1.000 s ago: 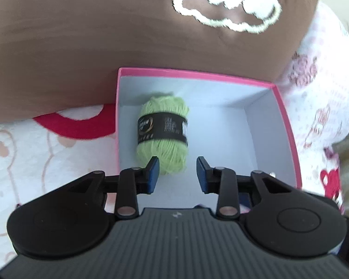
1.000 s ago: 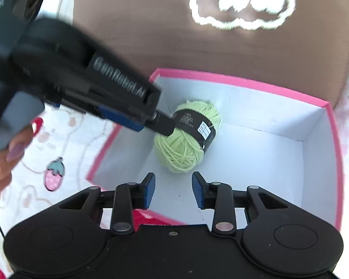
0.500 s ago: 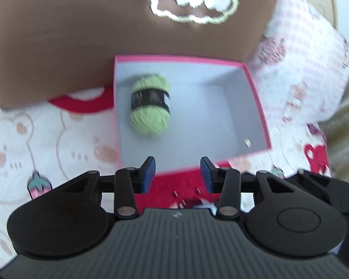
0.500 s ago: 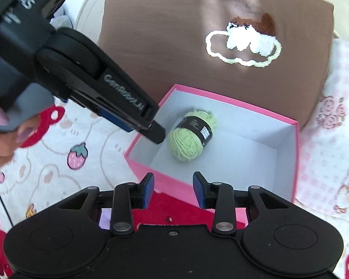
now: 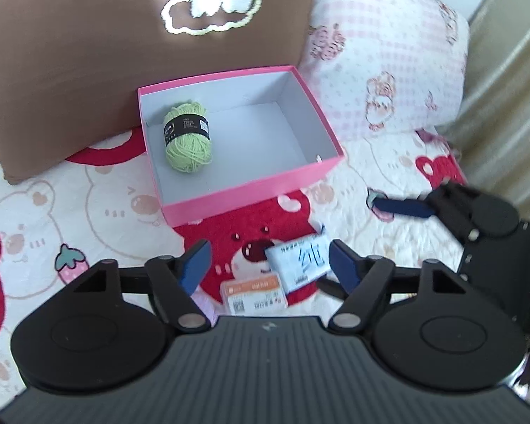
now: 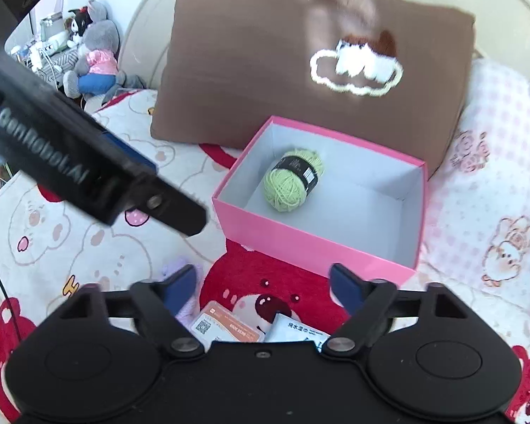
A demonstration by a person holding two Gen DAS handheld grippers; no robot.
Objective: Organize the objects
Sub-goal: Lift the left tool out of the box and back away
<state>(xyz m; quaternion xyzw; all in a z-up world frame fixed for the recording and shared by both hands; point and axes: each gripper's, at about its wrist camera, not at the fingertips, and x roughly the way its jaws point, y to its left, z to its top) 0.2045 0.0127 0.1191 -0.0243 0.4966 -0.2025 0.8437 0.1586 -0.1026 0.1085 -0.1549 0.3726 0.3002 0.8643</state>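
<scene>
A green yarn ball with a black label lies in the back left of the open pink box. My left gripper hovers over the blanket in front of the box, its jaws opening with nothing gripped. Below it lie a white packet and an orange-topped card pack. My right gripper is also opening and empty, above the same card pack and packet. A lilac thing peeks out by its left finger.
A brown pillow with a cloud design stands behind the box, and a pink checked pillow lies to its right. A curtain hangs at far right. Plush toys sit at the back left. The blanket carries bear prints.
Both grippers have drawn back and up from the box and their jaws have spread wide. The yarn ball stays in the box. The packets on the blanket have come into view.
</scene>
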